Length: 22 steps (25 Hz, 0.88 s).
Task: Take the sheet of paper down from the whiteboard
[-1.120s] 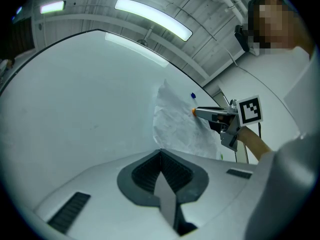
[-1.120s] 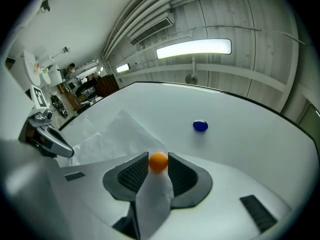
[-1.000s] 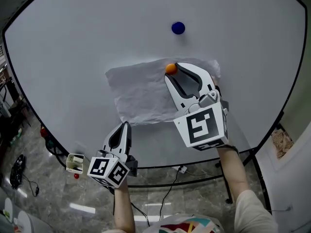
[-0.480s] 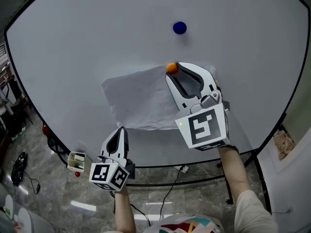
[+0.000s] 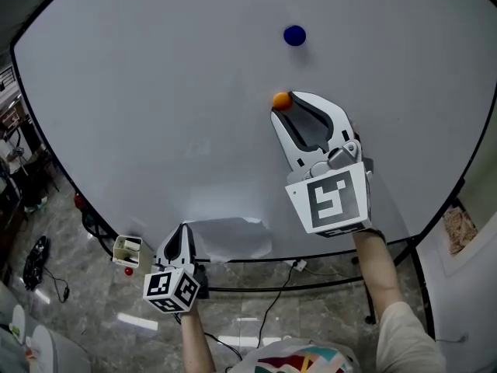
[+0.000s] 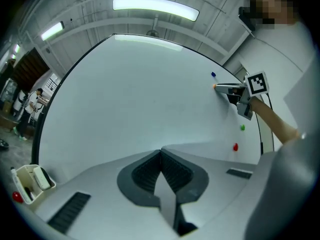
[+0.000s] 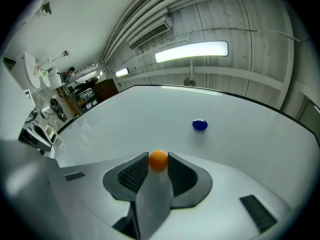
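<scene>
The crumpled white sheet of paper (image 5: 230, 238) hangs at the whiteboard's (image 5: 155, 92) lower edge, off the board face. My left gripper (image 5: 182, 231) is shut on its left edge; in the left gripper view the left gripper's (image 6: 161, 152) pads meet with a thin strip of paper between them. Higher up, my right gripper (image 5: 284, 106) is shut on a round orange magnet (image 5: 282, 100), held at the board surface. That orange magnet (image 7: 158, 160) sits between the right gripper's (image 7: 158, 158) tips. A blue magnet (image 5: 294, 35) stays on the board above it.
A small white marker tray (image 5: 126, 249) hangs at the board's lower left. A green magnet (image 6: 242, 127) and a red magnet (image 6: 235, 146) sit low on the board's right part. The board's black stand and cables (image 5: 279, 286) are below, over a tiled floor.
The sheet has come off the middle of the board and dropped to its lower edge with my left gripper, which moved down. The right gripper stays put with the orange magnet.
</scene>
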### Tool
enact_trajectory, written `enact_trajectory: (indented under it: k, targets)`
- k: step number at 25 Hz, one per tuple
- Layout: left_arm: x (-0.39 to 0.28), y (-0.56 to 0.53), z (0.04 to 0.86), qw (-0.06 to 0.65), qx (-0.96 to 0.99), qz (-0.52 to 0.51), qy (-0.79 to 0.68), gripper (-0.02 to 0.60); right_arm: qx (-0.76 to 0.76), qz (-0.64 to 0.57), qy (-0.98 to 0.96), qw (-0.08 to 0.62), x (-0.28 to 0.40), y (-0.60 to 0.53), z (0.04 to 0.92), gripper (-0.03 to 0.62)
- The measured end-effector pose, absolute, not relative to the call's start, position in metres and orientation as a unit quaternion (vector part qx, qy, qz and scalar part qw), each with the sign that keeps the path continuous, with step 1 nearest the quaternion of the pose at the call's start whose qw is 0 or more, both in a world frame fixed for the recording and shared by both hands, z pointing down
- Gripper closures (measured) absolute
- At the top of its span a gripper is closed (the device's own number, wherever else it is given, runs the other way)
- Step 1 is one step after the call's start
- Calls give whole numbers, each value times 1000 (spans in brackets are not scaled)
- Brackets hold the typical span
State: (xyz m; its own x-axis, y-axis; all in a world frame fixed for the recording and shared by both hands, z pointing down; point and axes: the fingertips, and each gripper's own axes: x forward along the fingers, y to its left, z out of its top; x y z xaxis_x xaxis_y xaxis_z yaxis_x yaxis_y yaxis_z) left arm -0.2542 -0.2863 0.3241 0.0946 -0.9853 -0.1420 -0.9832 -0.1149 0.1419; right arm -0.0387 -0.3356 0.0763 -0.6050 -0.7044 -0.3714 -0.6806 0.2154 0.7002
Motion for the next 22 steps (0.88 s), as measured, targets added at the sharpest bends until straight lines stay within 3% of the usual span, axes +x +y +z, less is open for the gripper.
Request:
enact_trajectory:
  k: [7, 13, 22]
  targets:
    - [-239, -289, 310, -6, 753, -109, -649, 537, 418, -454, -786, -32, -39, -316, 69, 462]
    - [-206, -290, 273, -47, 770, -117, -625, 537, 418, -380, -810, -155, -17, -277, 71, 462]
    - [-129, -283, 255, -116, 800, -84, -582, 537, 477, -237, -839, -112, 43, -275, 193, 464]
